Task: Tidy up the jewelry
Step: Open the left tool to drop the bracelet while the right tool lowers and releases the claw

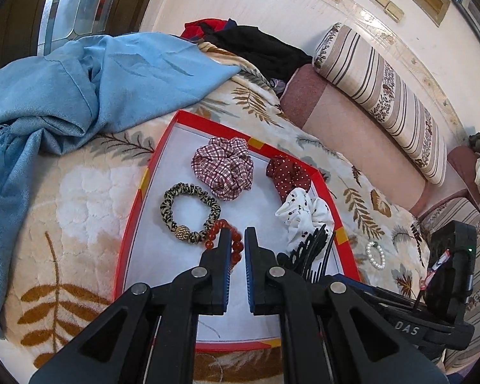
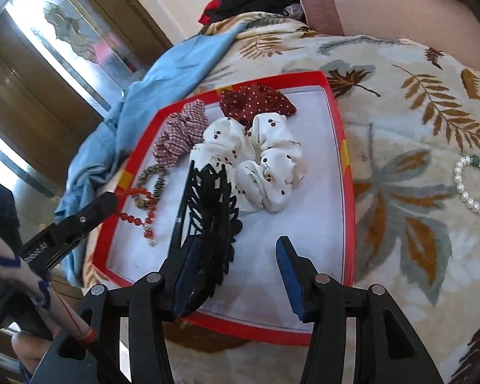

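Observation:
A red-rimmed tray [image 1: 137,198] [image 2: 348,160] lies on a leaf-patterned blanket. My left gripper [image 1: 237,233] [image 2: 113,198] is low over the tray's near left part, shut on a red bead bracelet [image 1: 236,251] [image 2: 134,217] whose strand trails onto the white floor. My right gripper [image 2: 236,240] stands open over the tray's near edge. A black ornamental hair comb [image 2: 208,204] [image 1: 310,249] leans against its left pad, and the right pad is clear of it. A pearl bracelet [image 2: 475,185] [image 1: 376,254] lies on the blanket, right of the tray.
In the tray lie a plaid scrunchie [image 1: 222,166], a red dotted one [image 1: 288,172], a white cherry-print one [image 2: 265,166] and a leopard hair tie [image 1: 188,212]. Blue cloth [image 1: 80,89] is bunched at the tray's left. Striped cushions [image 1: 384,96] line the back.

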A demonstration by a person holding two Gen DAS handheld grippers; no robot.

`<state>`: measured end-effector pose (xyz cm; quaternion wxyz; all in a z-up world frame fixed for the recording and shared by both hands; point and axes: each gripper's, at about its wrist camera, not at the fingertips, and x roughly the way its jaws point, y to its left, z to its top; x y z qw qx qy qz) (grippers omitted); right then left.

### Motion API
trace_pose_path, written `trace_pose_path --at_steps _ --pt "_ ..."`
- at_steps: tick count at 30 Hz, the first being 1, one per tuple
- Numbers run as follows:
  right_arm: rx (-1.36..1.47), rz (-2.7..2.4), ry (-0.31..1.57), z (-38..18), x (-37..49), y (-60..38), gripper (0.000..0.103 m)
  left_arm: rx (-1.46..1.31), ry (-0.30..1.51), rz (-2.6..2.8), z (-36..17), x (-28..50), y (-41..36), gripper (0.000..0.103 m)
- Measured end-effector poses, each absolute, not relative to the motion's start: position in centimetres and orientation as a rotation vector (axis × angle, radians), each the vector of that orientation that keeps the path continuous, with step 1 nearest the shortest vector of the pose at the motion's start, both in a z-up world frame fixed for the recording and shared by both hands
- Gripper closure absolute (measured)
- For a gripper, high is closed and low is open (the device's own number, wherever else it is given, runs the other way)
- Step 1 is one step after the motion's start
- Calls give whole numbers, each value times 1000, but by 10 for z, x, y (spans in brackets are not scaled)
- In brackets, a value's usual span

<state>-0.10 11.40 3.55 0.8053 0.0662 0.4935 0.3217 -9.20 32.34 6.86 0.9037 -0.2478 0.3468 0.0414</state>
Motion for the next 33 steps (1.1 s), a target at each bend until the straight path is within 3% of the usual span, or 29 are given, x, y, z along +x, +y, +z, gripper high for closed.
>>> trace_pose_path --at_steps 18,33 --pt "210 658 983 71 -32 61 49 -472 674 49 106 -111 296 93" --pt "301 606 942 85 -67 -2 46 -272 661 -4 127 -123 207 84"
